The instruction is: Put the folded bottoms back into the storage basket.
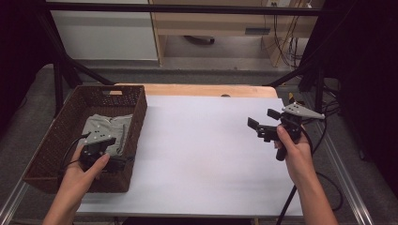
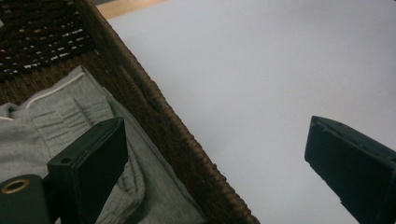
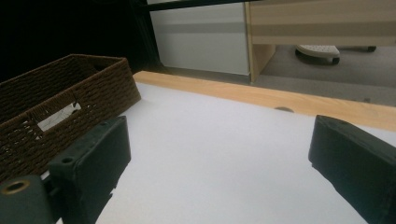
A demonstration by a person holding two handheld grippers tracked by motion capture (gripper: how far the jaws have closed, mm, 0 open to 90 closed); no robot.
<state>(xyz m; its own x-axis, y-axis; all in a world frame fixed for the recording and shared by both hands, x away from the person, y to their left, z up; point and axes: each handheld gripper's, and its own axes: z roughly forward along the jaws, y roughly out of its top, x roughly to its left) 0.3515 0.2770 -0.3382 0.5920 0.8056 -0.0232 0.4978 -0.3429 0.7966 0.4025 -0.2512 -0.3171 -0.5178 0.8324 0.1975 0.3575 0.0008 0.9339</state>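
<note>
— Brown woven wicker, that rectangular basket (image 1: pixel 134 125) at the left of the high view, sitting on the white-covered surface (image 1: pixel 202 154). What lies in it?

— A folded grey cloth garment (image 1: pixel 109 129) with ribbed seams, lying on the basket floor toward its right wall. In the left gripper view the same grey cloth (image 2: pixel 56 116) sits at lower left, pressed up against the inside of the brown wall (image 2: pixel 154 112).

— And the left hand-held gripper (image 1: pixel 123 161)?

— Held in the left hand (image 1: pixel 87 171) at the basket's near right corner. Its jaws are spread wide with nothing between them; in its own view one jaw hangs over the cloth inside the basket, the other over the white surface outside, so they straddle the wall. Whether the inner jaw touches the cloth, I cannot tell.

— The right hand-held gripper (image 1: pixel 264 122)?

— Raised in the right hand (image 1: pixel 293 152) at the right of the high view, well apart from the basket, jaws pointing left. Released as well, jaws far apart, gripping nothing. Its own view looks across bare white surface to the basket (image 3: pixel 70 93) at the left of the frame, with a light wooden edge strip (image 3: pixel 261 98) running along the far side.
</note>
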